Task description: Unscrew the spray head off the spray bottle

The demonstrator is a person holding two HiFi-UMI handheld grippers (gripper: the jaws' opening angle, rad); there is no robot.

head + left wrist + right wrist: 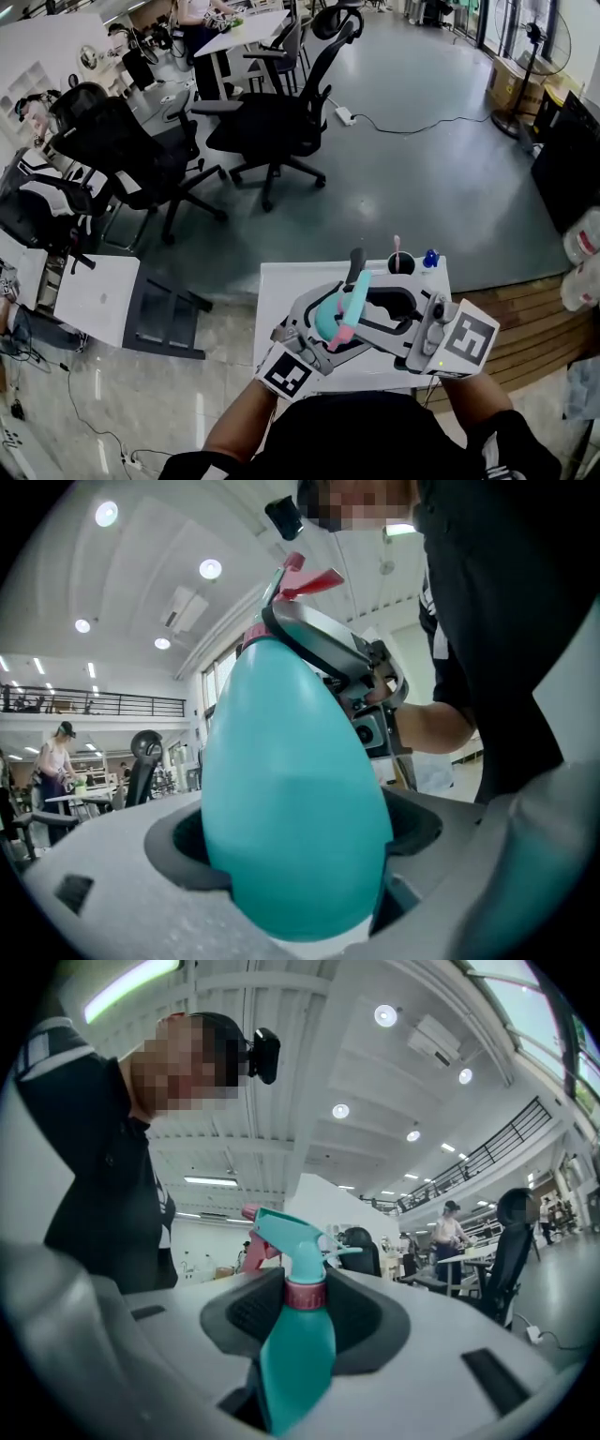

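Observation:
A teal spray bottle (pixel 328 317) with a teal spray head (pixel 286 1232), pink trigger and pink collar (pixel 305 1293) is held up between both grippers, close to the person's chest. My left gripper (pixel 319 333) is shut on the bottle's wide body (pixel 295 799), which fills the left gripper view. My right gripper (pixel 373 314) comes from the opposite side. Its dark pads (pixel 246 1312) sit on either side of the pink collar and press on it, with the spray head standing above the jaws. The bottle's base is hidden behind the left jaws.
A white table (pixel 281 281) lies below the grippers, with a dark cup (pixel 400 262) and a small blue object (pixel 430 258) at its far edge. Black office chairs (pixel 272 122) stand beyond it. A small white table (pixel 94 300) is at left, wooden boards (pixel 530 323) at right.

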